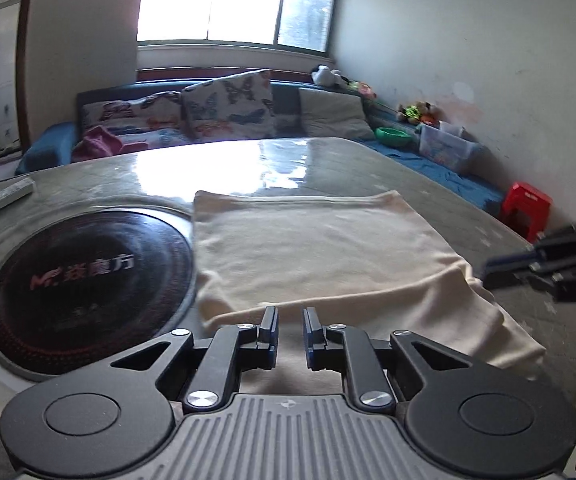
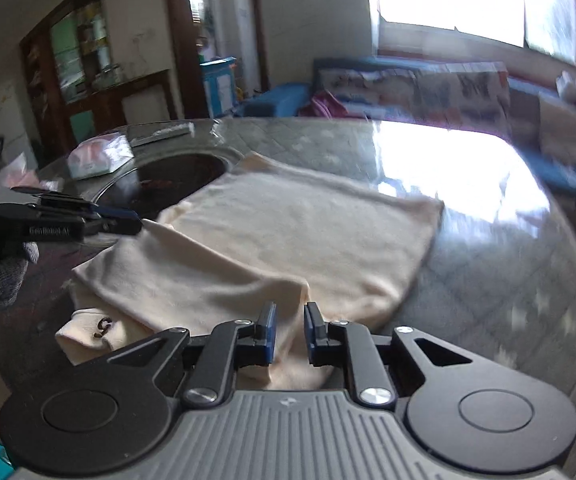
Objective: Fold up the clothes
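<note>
A lived-in room with a bright window point(image 1: 232, 0) and a blue sofa piled with butterfly-print cushions point(image 1: 228, 104) lies beyond the round, glossy grey-green table point(image 1: 328, 160) I am working at, which has a black circular induction hob point(image 1: 88, 292) sunk into its left part. The task's thing, a cream-coloured soft knit garment point(image 1: 320, 248), lies flat on the table just right of the hob, its far part smoothed into a neat rectangle. A layer has already been brought over it, and its edge runs slantwise across the near half, so I judge one fold is down. At the near edge, a cuff or hem with a small dark mark point(image 2: 106, 324) still pokes out on the left, and the near fabric sits loose and lumpy. My left gripper point(image 1: 290, 320) hovers over the near hem with its fingers a narrow gap apart and nothing pinched between them; my right gripper point(image 2: 290, 316) hangs over the near right corner, its fingers likewise slightly parted and empty. I reckon the job is about midway: the loose near end needs tucking and a further fold or two remain.
</note>
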`<action>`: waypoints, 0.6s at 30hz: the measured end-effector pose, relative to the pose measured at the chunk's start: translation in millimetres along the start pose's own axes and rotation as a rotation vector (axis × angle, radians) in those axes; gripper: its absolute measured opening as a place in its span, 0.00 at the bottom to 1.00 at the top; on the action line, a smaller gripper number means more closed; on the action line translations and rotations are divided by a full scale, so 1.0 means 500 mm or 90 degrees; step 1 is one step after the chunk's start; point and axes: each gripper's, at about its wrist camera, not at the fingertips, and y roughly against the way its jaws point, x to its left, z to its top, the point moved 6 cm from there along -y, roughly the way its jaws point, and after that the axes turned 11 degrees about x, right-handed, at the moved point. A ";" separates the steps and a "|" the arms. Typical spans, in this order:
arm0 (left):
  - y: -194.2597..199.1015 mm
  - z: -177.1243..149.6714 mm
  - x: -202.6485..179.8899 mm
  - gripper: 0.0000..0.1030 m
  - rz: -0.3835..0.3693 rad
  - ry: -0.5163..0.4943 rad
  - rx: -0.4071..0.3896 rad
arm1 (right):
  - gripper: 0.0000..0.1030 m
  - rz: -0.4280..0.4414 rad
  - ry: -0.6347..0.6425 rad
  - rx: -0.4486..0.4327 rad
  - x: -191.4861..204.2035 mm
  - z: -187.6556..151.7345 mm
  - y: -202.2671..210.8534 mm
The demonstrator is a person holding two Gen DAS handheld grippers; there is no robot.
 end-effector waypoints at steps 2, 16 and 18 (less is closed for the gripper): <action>-0.011 0.000 -0.013 0.15 -0.008 -0.007 0.006 | 0.14 0.016 0.007 -0.007 0.009 0.023 -0.016; 0.010 -0.033 -0.045 0.33 -0.046 -0.054 0.024 | 0.15 0.046 0.002 0.063 0.007 -0.032 -0.007; 0.015 -0.037 -0.071 0.36 -0.069 -0.083 0.021 | 0.15 0.061 -0.015 0.075 0.001 -0.048 0.006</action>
